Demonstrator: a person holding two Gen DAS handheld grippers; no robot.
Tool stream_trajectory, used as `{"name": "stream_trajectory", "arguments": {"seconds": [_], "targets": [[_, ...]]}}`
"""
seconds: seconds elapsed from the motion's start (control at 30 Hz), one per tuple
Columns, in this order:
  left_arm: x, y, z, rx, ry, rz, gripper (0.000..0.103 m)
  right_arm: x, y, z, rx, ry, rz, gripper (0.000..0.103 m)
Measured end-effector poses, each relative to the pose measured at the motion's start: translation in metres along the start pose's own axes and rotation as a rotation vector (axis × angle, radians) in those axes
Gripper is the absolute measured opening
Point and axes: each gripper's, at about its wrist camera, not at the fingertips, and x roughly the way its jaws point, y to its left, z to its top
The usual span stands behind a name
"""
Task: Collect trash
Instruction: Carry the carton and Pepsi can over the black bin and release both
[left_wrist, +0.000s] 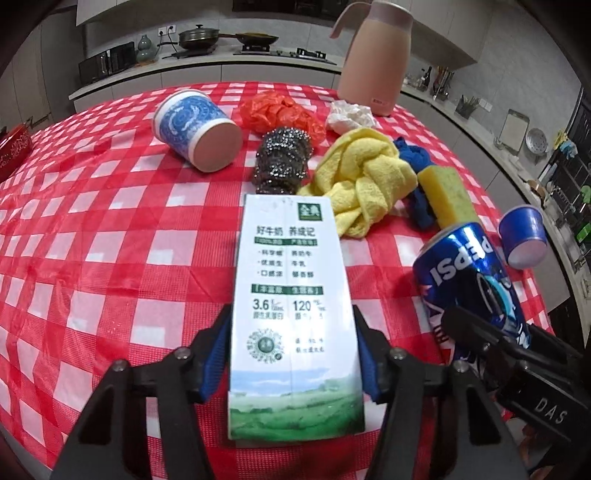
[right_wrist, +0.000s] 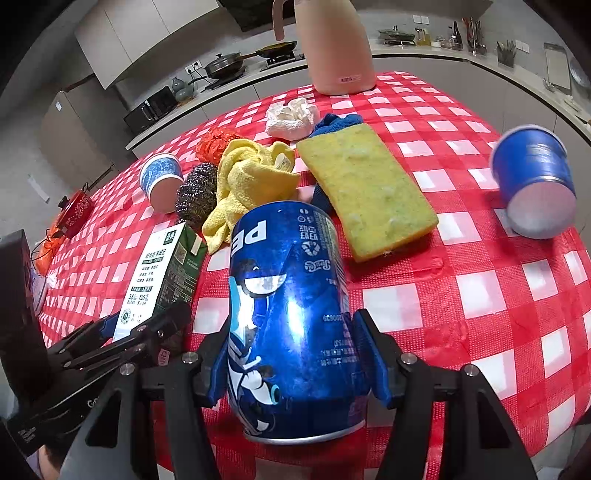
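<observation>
My left gripper (left_wrist: 291, 354) is shut on a white and green milk carton (left_wrist: 291, 306), holding it by its lower half; the carton also shows in the right wrist view (right_wrist: 159, 273). My right gripper (right_wrist: 291, 358) is shut on a blue Pepsi can (right_wrist: 288, 314), which also shows in the left wrist view (left_wrist: 469, 284). On the red checked table (left_wrist: 110, 258) lie a blue patterned paper cup (left_wrist: 195, 129) on its side, a small blue cup (right_wrist: 532, 184), an orange plastic bag (left_wrist: 280, 112) and a crumpled white tissue (right_wrist: 291, 118).
A steel scourer (left_wrist: 282, 162), a yellow cloth (left_wrist: 365, 177), a blue cloth (left_wrist: 413, 155) and a yellow sponge (right_wrist: 365, 192) lie mid-table. A pink thermos jug (left_wrist: 376, 59) stands at the far edge. A red box (right_wrist: 74, 214) sits at the left edge. Kitchen counters lie beyond.
</observation>
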Motion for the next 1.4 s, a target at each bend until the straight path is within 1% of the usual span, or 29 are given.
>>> {"name": "stream_trajectory", "arguments": {"seconds": [0.13,0.23,0.43,0.6,0.73,0.9,1.13,1.33,1.4], "targets": [[-0.002,0.000,-0.001,-0.006,-0.007,0.004,0.058,-0.006,-0.001,-0.001,-0.012,-0.020,-0.012,0.062],[-0.003,-0.001,-0.002,-0.005,-0.015,0.000,0.057,-0.009,-0.003,-0.003,-0.009,-0.023,-0.003,0.061],[-0.006,-0.006,-0.002,0.004,-0.029,-0.019,0.056,-0.019,-0.005,-0.004,-0.006,-0.046,0.006,0.061],[-0.015,-0.008,-0.001,-0.005,-0.057,-0.036,0.055,-0.032,-0.009,-0.001,0.005,-0.079,-0.005,0.060],[-0.033,-0.012,0.003,0.005,-0.095,-0.061,0.055,-0.048,-0.013,0.002,0.019,-0.110,-0.013,0.060],[-0.050,-0.027,0.010,0.041,-0.120,-0.126,0.055,-0.073,-0.019,0.003,0.051,-0.160,-0.033,0.060],[-0.057,-0.063,0.015,0.102,-0.123,-0.226,0.055,-0.114,-0.054,-0.001,0.132,-0.230,-0.122,0.060],[-0.065,-0.116,0.009,0.158,-0.138,-0.274,0.055,-0.154,-0.110,-0.009,0.207,-0.299,-0.186,0.059],[-0.065,-0.139,0.008,0.174,-0.142,-0.285,0.055,-0.168,-0.139,-0.012,0.230,-0.320,-0.204,0.059]]}}
